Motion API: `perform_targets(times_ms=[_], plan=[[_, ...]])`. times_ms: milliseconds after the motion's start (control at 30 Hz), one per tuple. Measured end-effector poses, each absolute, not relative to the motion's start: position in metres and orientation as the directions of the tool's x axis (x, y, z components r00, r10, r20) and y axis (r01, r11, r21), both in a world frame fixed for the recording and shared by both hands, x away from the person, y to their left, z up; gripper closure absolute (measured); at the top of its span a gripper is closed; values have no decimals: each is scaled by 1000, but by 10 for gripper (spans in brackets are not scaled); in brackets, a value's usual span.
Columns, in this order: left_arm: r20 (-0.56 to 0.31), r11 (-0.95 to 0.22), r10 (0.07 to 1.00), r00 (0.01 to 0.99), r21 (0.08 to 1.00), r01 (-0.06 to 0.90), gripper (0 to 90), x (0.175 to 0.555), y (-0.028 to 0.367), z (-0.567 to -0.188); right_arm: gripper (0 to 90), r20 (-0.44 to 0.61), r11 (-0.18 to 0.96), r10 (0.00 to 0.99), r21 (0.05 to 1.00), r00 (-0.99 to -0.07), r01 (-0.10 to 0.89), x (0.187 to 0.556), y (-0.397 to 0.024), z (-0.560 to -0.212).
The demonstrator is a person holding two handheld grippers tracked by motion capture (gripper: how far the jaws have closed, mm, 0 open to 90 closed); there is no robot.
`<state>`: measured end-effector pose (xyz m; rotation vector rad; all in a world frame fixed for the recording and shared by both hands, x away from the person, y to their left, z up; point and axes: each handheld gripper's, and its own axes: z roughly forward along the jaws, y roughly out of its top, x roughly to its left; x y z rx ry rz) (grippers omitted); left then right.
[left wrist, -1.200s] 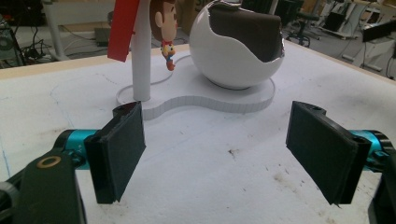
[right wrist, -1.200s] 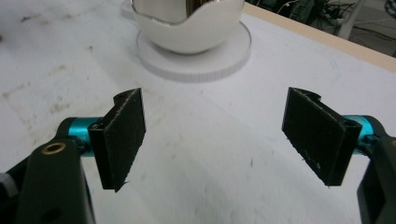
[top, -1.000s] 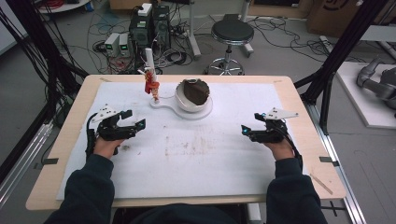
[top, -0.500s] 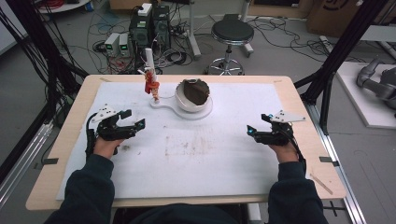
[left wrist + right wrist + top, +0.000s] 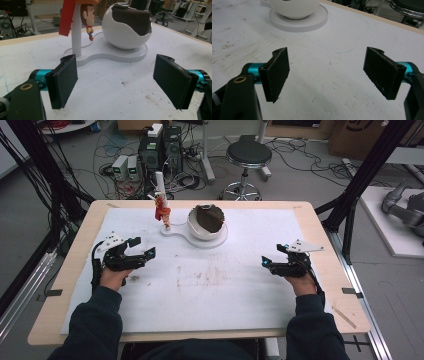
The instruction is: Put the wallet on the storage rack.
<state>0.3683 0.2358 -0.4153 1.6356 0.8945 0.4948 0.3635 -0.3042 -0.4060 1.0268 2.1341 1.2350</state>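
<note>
A white egg-shaped bowl (image 5: 207,221) with a dark brown inside sits on a flat white base (image 5: 172,230) at the back middle of the table. A white post (image 5: 161,187) rises from that base, and a small red and orange figure (image 5: 162,211) hangs on it. In the left gripper view the bowl (image 5: 127,25), the post (image 5: 75,37) and the figure (image 5: 87,17) stand just ahead of the jaws. My left gripper (image 5: 142,247) rests open at the table's left, nothing between its jaws. My right gripper (image 5: 273,255) rests open at the right, also empty; its view catches the bowl's underside (image 5: 294,8).
A white sheet (image 5: 210,285) with brown stains covers the wooden table (image 5: 320,227). Behind the table are a round stool (image 5: 248,155), power boxes and cables on the floor. Black frame posts (image 5: 367,175) stand at both sides.
The right gripper has drifted a little toward the table's front and right. The left gripper holds its place.
</note>
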Motion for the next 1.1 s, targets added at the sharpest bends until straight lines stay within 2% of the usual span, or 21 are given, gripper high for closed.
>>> perform_targets(times_ms=[1100], plan=[[-149, -66, 764, 627, 950, 306, 195, 369, 234, -417, 213, -29, 312, 794, 876, -607, 367, 364, -306, -406]])
